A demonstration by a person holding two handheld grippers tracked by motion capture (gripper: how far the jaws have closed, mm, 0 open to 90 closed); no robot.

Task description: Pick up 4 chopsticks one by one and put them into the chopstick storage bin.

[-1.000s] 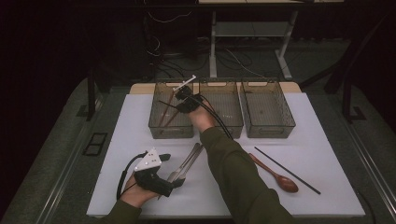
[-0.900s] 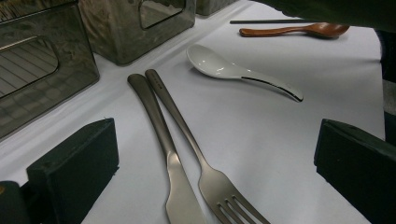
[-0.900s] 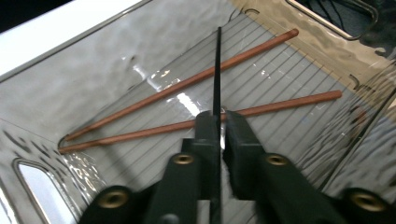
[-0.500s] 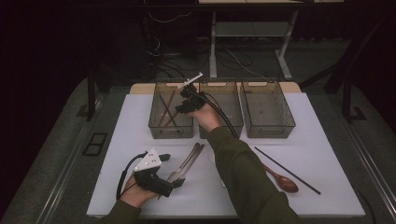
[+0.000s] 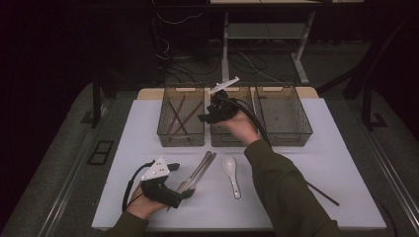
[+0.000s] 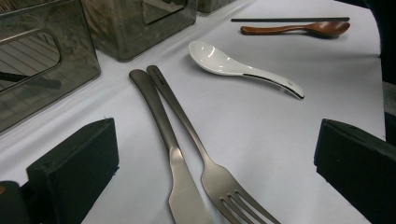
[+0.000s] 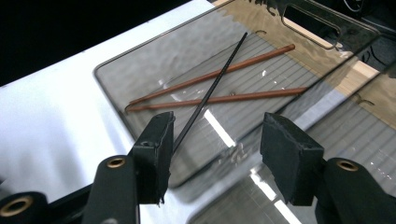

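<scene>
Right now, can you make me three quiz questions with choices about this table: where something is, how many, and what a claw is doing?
1. Where does the white spoon lie?
A in a bin
B on the table mat
C in a claw

2. How many chopsticks are in the left bin?
A one
B three
C six

3. The right claw is
A open
B shut on a fork
C shut on a spoon

Answers: 1 B, it rests on the white mat by the fork. 2 B, two brown, one black. 3 A, its jaws stand apart, empty.

Three bins (image 5: 181, 139), three chopsticks (image 7: 219, 73) in the bin ahead of the right gripper (image 7: 215, 154), one loose chopstick (image 6: 289, 19), two spoons (image 6: 243, 68), one knife (image 6: 168, 161), one fork (image 6: 205, 163) between the left gripper's (image 6: 215, 172) jaws
</scene>
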